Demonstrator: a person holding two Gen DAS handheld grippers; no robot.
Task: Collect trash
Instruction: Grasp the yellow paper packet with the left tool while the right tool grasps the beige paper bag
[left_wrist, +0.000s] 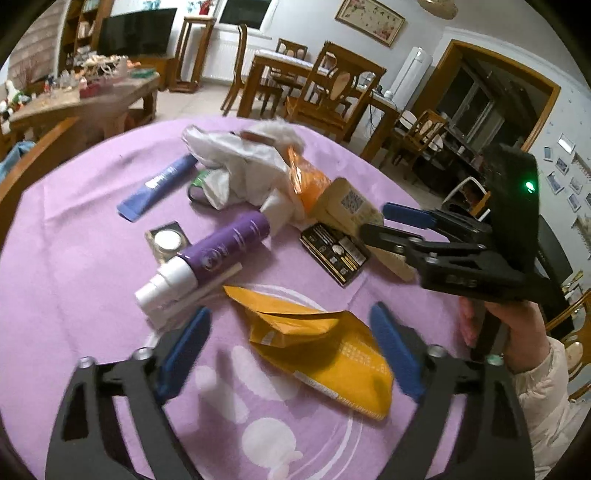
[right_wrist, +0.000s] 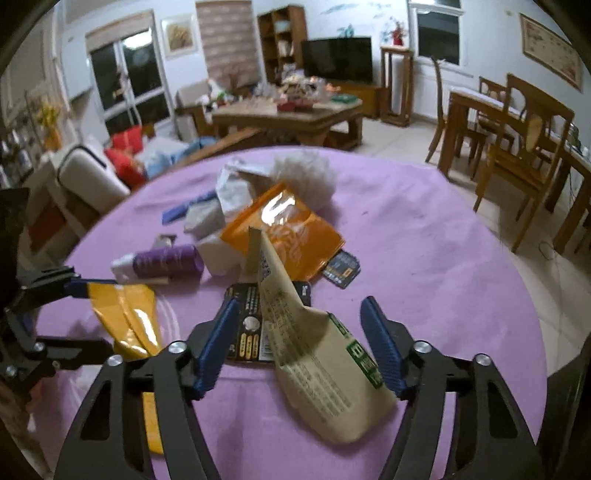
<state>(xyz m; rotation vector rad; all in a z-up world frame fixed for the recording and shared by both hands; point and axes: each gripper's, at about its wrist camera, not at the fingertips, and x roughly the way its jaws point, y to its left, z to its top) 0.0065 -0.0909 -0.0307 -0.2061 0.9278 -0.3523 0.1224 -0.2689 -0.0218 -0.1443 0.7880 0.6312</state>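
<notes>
Trash lies on a round table under a purple cloth (left_wrist: 74, 258). A crumpled yellow wrapper (left_wrist: 321, 350) sits between the blue pads of my left gripper (left_wrist: 291, 354), which is open; the pads stand apart from it on the left and close beside it on the right. The same wrapper (right_wrist: 129, 314) and the left gripper (right_wrist: 85, 317) appear at the left edge of the right wrist view. My right gripper (right_wrist: 299, 347) is open around a beige printed paper packet (right_wrist: 314, 369), which lies on a black card (right_wrist: 247, 325). The right gripper (left_wrist: 388, 223) hovers over that packet (left_wrist: 351, 206).
Further back lie a purple bottle with a white cap (left_wrist: 218, 254), a blue tube (left_wrist: 159, 188), a white plastic bag (left_wrist: 236, 166), an orange pouch (left_wrist: 310, 181), a small round compact (left_wrist: 168, 240) and a fluffy white tuft (left_wrist: 277, 131). Wooden chairs (left_wrist: 332, 92) stand beyond the table.
</notes>
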